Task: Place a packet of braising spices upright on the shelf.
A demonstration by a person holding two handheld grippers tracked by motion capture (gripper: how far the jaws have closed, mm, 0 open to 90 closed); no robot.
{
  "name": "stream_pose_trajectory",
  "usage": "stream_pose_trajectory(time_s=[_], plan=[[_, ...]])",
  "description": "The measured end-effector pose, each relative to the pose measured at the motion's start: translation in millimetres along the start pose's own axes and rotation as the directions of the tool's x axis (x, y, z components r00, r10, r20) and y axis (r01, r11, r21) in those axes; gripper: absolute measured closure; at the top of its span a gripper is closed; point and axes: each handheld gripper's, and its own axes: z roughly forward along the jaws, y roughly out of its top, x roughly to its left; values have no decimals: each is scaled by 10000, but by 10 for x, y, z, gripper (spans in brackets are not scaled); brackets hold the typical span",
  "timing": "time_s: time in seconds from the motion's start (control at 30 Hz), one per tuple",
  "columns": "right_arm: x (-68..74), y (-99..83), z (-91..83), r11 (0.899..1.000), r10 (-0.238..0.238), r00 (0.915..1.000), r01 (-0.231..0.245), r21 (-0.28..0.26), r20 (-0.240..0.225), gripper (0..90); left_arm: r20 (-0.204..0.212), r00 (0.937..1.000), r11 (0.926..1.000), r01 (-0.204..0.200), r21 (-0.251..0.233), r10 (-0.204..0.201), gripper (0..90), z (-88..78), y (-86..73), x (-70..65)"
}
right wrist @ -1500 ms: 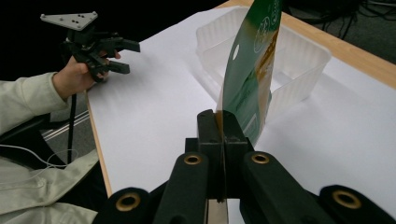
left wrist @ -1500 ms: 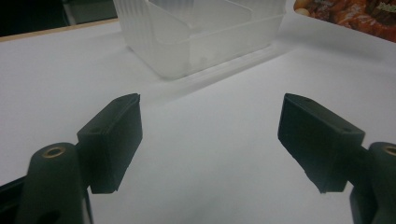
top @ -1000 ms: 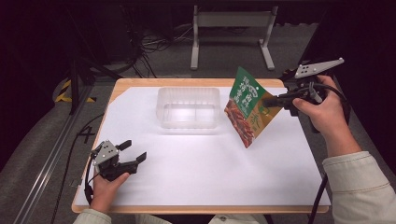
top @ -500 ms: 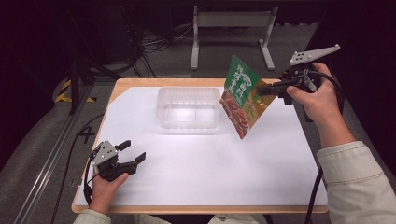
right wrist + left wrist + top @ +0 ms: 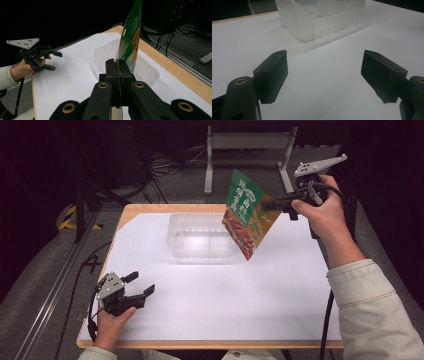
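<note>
Tabletop [image 5: 210, 320]: a wooden top under a white sheet that covers nearly all of it; it carries the tray, and the left hand rests on it at the near left corner.
Clear tray [image 5: 202, 236]: a see-through plastic tray with an inner divider, standing toward the far middle of the sheet, open side up and nothing visible inside.
Snack pouch [image 5: 247, 215]: a flat green and orange printed bag, hanging in the air clear of the sheet, just to the right of the tray and above its right end.
Pouch axis: its long axis runs tilted, the green top end up and toward the far side, the orange bottom corner pointing down toward the sheet beside the tray's right rim.
Right tongs [image 5: 267, 205]: shut on the pouch's right edge; in the right gripper view [image 5: 119, 72] the two jaws meet with the thin bag pinched between them and rising past them.
Key relation: the tray lies to the left of and below the held pouch, so the right hand is plainly the nearer one; a short carry leftward and down would seem to bring the bag over the tray.
Left tongs [image 5: 142, 284]: jaws wide apart with nothing between them, low over the sheet and well apart from the tray [image 5: 322, 18], which they face.
</note>
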Motion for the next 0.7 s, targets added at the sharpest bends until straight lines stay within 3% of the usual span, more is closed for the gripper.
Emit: stream_pose_trajectory(time_s=[0.7], plan=[[-70,366,577,9995,-7,9999,11,-301,104,900,176,9998,10000,15,-57,-14,223,45,17,9]])
